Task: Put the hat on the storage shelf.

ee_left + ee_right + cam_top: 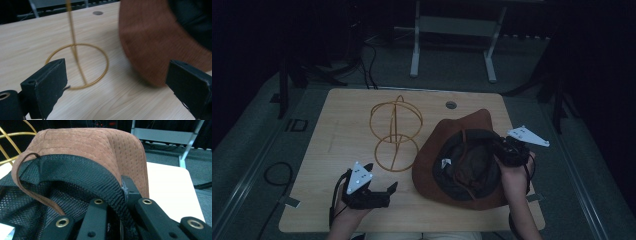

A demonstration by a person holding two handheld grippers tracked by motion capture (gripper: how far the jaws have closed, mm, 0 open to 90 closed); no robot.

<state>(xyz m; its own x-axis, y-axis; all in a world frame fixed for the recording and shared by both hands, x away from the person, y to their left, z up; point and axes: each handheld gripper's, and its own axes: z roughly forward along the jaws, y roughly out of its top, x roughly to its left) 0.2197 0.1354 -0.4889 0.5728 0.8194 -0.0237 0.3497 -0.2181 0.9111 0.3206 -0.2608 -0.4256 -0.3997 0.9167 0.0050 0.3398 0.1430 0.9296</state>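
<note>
A brown suede hat (447,145) with a black mesh lining lies upside down on the right half of the wooden table (342,120). My right gripper (504,150) is shut on the hat's edge (117,195) at its right side, with the mesh band pinched between the jaws. A thin brown cord (27,182) loops over the lining. A gold wire hat stand (394,132) stands upright left of the hat. My left gripper (379,192) hovers open near the front edge, with nothing between its fingers (47,82). Ahead of it are the stand's ring base (77,66) and the hat's brim (155,45).
A small round grommet (451,105) sits in the table near the back edge. Behind the table stands a white metal frame (452,40) on the grey floor. Cables (277,175) lie on the floor at the left.
</note>
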